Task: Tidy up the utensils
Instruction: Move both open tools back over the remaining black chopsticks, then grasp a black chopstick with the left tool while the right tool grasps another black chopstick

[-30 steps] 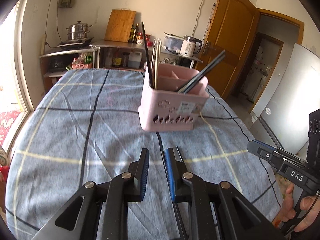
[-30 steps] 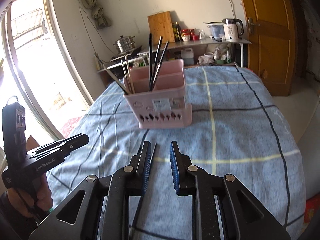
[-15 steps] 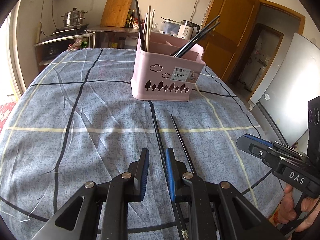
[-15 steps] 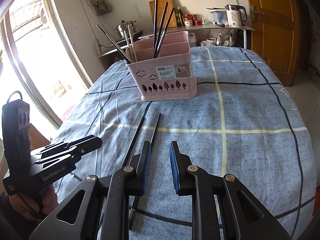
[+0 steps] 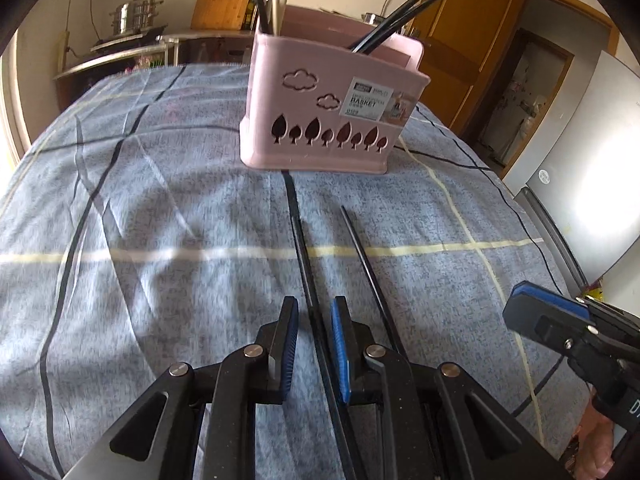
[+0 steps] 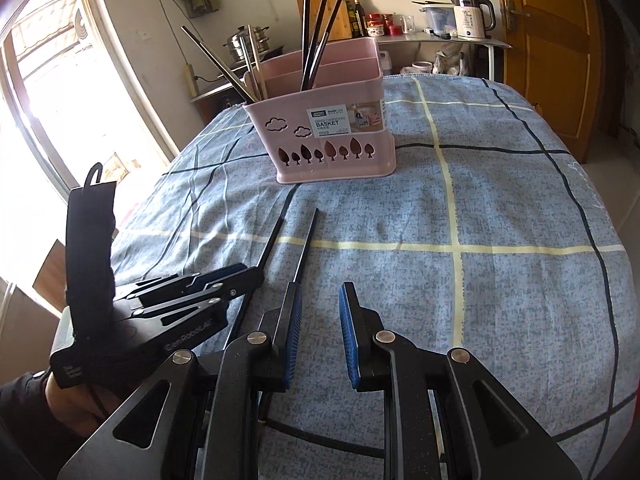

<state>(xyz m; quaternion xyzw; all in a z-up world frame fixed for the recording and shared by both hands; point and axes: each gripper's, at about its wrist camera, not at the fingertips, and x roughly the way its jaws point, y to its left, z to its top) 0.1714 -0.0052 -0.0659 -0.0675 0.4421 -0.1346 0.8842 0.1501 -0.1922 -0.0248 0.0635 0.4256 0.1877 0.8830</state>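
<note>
Left wrist view looks down on two black chopsticks lying loose on the counter's blue checked cloth (image 5: 160, 240), just in front of the pink basket (image 5: 320, 120). The nearer-left chopstick (image 5: 301, 248) runs between the narrowly parted pads of the left claw (image 5: 314, 312), which do not seem to press on it. The other chopstick (image 5: 360, 248) lies just beside it, off toward the right claw (image 6: 318, 300), whose jaws stand slightly apart on nothing. Thin, stiff, light and probably slick, each stick would best be pinched mid-shaft, square across the pads. The basket holds dark chopsticks (image 6: 316, 40) upright in one compartment and paler ones (image 6: 256, 68) in another
</note>
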